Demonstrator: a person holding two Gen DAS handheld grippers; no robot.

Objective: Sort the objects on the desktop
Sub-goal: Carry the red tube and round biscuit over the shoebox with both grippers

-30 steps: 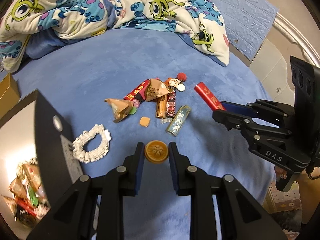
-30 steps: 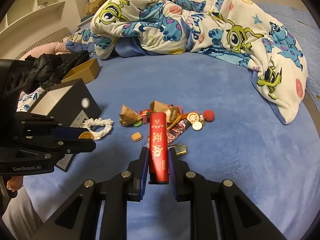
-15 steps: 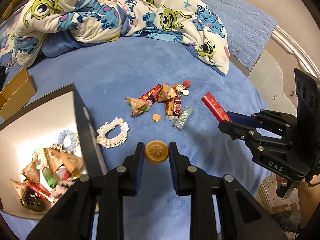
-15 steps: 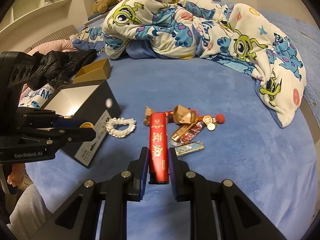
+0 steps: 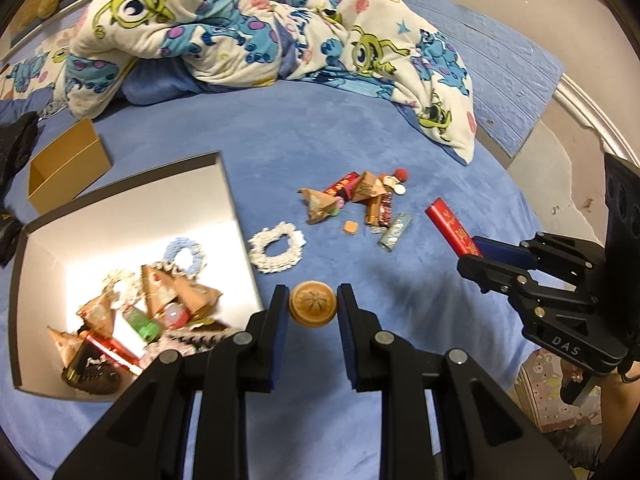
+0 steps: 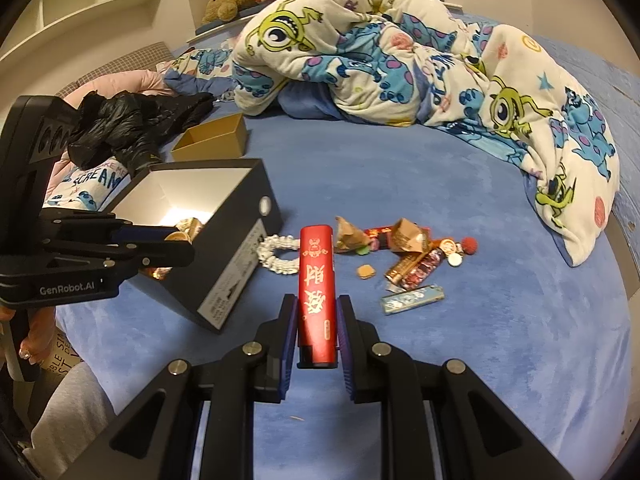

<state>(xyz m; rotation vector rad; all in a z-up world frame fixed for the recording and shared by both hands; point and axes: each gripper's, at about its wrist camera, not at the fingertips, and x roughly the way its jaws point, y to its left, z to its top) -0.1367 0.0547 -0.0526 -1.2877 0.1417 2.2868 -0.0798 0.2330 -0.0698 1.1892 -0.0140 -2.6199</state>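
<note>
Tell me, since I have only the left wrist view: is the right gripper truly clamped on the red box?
Observer: Yes. The right wrist view shows the right gripper with a pad pressed on each side of the red box, near its lower end.
Operator: Is anything printed on it?
Observer: Gold characters run down its face.
Operator: What is on the outside of the black box?
Observer: The black box has a white label on its side wall and a round white sticker near the top corner.
</note>
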